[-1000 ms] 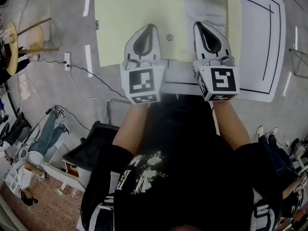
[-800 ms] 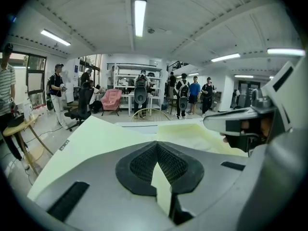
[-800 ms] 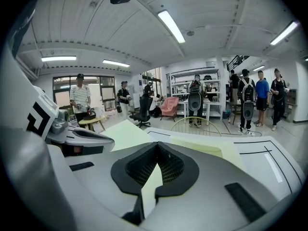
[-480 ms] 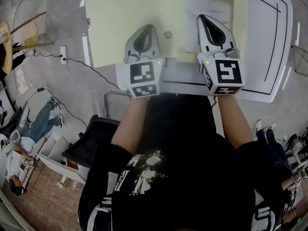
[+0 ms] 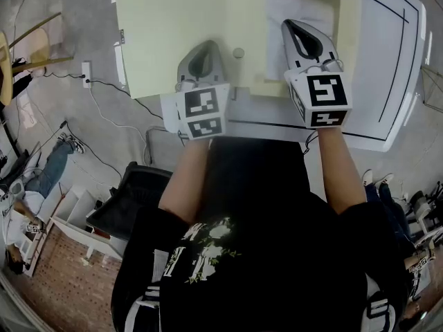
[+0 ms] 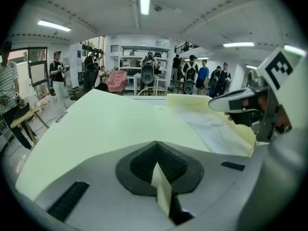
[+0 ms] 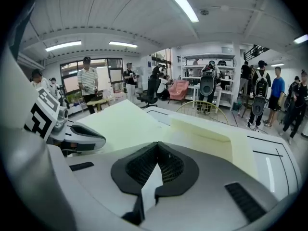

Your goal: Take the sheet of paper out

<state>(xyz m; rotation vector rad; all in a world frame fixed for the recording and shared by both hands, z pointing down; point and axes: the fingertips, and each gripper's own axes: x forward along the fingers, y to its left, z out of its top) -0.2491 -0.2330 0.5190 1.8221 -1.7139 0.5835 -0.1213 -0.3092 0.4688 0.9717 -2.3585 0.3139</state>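
A pale yellow folder (image 5: 173, 26) lies open on the white table (image 5: 387, 61), with a white sheet of paper (image 5: 294, 2) inside its right half. My left gripper (image 5: 199, 62) is shut on the near edge of the folder's left flap (image 6: 110, 124); a yellow strip shows between its jaws (image 6: 161, 189). My right gripper (image 5: 304, 39) is shut on the near edge of the white sheet, and a white strip sits pinched in its jaws (image 7: 150, 179). Each gripper shows in the other's view: the right gripper (image 6: 240, 105) and the left gripper (image 7: 77, 138).
A round snap (image 5: 238, 52) sits on the folder between the grippers. Black lines mark the table near its right edge (image 5: 398, 54). Below left stand a black bin (image 5: 128, 209), a wooden chair (image 5: 28, 47) and floor cables (image 5: 104, 88). Several people stand at the room's far side (image 6: 197, 73).
Both grippers keep their hold. The right gripper has drifted slightly right and away from the left one, and the folder sits a little higher and further left in the head view.
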